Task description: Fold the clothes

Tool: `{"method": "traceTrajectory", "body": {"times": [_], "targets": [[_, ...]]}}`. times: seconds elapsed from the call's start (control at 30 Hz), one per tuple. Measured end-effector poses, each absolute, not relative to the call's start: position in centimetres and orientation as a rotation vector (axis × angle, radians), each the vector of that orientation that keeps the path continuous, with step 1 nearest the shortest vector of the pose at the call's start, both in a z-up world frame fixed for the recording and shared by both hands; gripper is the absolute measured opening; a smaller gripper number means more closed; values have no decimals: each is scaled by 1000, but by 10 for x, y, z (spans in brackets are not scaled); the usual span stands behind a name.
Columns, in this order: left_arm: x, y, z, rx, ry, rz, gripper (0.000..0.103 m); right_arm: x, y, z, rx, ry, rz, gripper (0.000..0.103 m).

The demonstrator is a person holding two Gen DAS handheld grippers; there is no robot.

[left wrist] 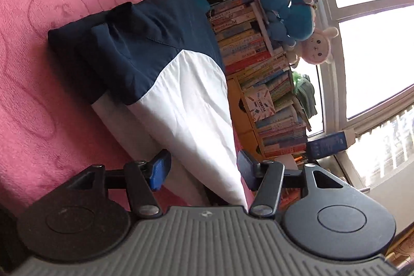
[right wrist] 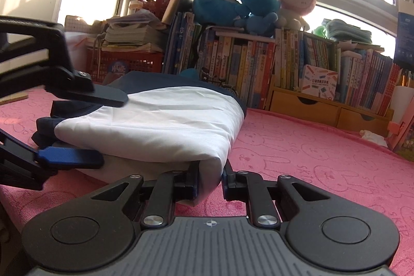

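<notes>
Pink blanket (right wrist: 310,151) is carrying the folded navy-and-white garment (right wrist: 160,126); right tool (right wrist: 210,183) is clenching its six-o'clock corner, left tool (left wrist: 203,168) is straddling it, released.

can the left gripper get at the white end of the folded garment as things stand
Probably yes. The left gripper is open, one finger above and one below the white edge of the folded garment, with nothing between them. The right gripper sits at the near corner, off to the side.
</notes>
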State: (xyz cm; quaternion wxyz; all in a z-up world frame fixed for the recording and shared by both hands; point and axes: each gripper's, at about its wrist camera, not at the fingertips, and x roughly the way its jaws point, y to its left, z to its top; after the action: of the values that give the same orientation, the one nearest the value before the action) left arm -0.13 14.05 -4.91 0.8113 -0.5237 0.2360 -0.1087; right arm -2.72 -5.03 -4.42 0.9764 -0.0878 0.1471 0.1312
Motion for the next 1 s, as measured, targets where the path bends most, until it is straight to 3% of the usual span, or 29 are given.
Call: {"method": "traceTrajectory", "body": {"times": [0.03,0.07,0.1,0.33,0.37,0.4,0.47,0.53,0.6,0.7,1.0], "targets": [[0,140,-47,-1086,485,-173,40,-27,-50,-44,-176,296,265,18],[1,142,-42,-1038,470,-97,16,-27,-50,-44,-180,295,262,18],[0,144,-37,-993,453,-30,9,-28,-50,-45,-184,293,259,18],[-13,155,-19,-738,360,168,12,-31,-40,-49,-249,276,277,18],[-11,156,-21,-749,377,145,17,-31,-39,-49,-252,274,272,18],[-9,156,-23,-762,392,121,34,-29,-39,-48,-249,277,270,19],[-2,163,-32,-865,399,72,50,-24,-39,-47,-231,289,265,21],[3,169,-37,-928,380,87,45,-19,-37,-46,-234,302,266,22],[2,171,-34,-898,367,155,11,-16,-39,-43,-221,311,266,21],[-7,169,-32,-866,358,161,10,-18,-49,-35,-190,283,222,16],[-29,154,-43,-875,458,-9,10,-39,-95,-40,-374,261,153,15]]}}
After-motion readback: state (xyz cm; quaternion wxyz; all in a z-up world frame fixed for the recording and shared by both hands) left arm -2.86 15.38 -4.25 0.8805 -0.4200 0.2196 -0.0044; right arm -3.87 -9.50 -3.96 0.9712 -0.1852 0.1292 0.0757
